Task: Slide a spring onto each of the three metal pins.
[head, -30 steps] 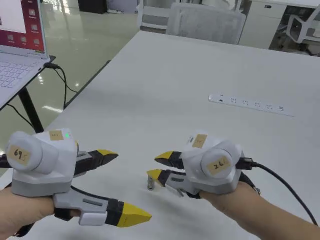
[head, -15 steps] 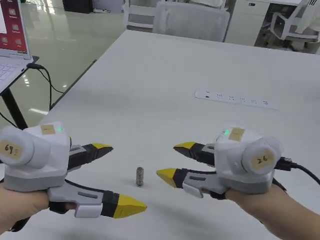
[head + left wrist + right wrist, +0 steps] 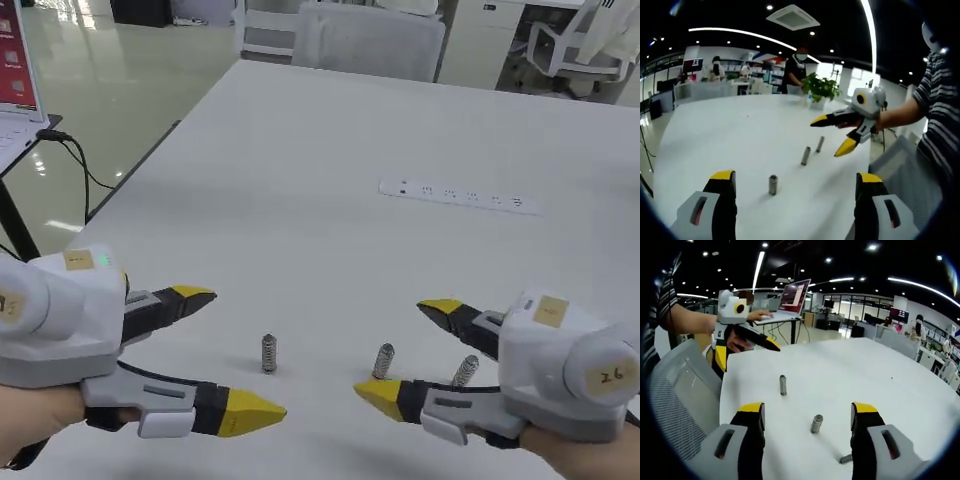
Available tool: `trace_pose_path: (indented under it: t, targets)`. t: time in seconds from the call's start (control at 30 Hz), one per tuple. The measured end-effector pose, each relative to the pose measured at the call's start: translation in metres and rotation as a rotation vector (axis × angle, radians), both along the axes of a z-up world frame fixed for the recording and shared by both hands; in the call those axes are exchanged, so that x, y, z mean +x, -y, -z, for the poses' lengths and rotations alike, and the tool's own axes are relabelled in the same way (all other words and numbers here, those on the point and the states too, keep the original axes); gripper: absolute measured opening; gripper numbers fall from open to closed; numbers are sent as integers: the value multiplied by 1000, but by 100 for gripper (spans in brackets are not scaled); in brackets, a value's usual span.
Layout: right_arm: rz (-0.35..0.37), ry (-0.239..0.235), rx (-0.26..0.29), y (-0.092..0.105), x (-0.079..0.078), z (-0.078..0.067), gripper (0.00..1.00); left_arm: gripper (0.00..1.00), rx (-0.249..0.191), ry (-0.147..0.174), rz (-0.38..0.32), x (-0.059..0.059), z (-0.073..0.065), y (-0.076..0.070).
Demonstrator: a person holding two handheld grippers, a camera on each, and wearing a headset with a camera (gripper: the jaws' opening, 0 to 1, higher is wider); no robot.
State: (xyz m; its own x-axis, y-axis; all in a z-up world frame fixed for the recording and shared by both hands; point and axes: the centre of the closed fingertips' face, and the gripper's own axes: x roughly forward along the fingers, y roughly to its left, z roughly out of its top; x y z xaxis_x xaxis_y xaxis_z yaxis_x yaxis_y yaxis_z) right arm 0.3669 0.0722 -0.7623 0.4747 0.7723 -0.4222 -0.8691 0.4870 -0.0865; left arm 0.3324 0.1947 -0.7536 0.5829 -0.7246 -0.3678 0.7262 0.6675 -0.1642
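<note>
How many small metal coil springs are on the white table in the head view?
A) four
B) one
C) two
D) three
D: three stand apart on the white table: the left spring, the middle spring and the right spring.

White table point(image 3: 350, 150), grey chair point(image 3: 370, 35) behind, glossy floor point(image 3: 110, 90), ceiling strip lights point(image 3: 740, 32).

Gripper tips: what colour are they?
Yellow, on left gripper and right gripper; clearest in the head view.

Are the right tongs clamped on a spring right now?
No, the right tongs are wide open, and a spring stands free on the white table between their yellow tips, touching neither.
</note>
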Motion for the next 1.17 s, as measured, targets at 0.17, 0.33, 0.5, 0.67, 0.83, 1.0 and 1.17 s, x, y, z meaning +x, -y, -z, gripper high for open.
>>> trace_pose_path:
  t: [0.17, 0.33, 0.5, 0.67, 0.83, 1.0, 1.17]
  targets:
    - [40, -11, 12, 18, -2, -1, 79, 98, 4, 9, 9, -3, 0, 2]
    - [64, -4, 20, 33, -5, -2, 86, 98, 11, 14, 10, -4, 1, 2]
    - [100, -14, 7, 50, -6, 4, 90, 98, 23, 22, 5, -3, 0, 0]
    - [132, -35, 10, 66, -12, 10, 96, 98, 23, 25, -1, -4, 0, -3]
    - [171, -60, 9, 77, -12, 14, 99, 98, 25, 17, -6, -4, 1, -5]
    - [219, -92, 41, 90, -11, 14, 99, 98, 23, 13, -14, -4, 2, -6]
    - [231, -91, 29, 95, -12, 14, 99, 98, 16, 2, -26, -6, 3, -8]
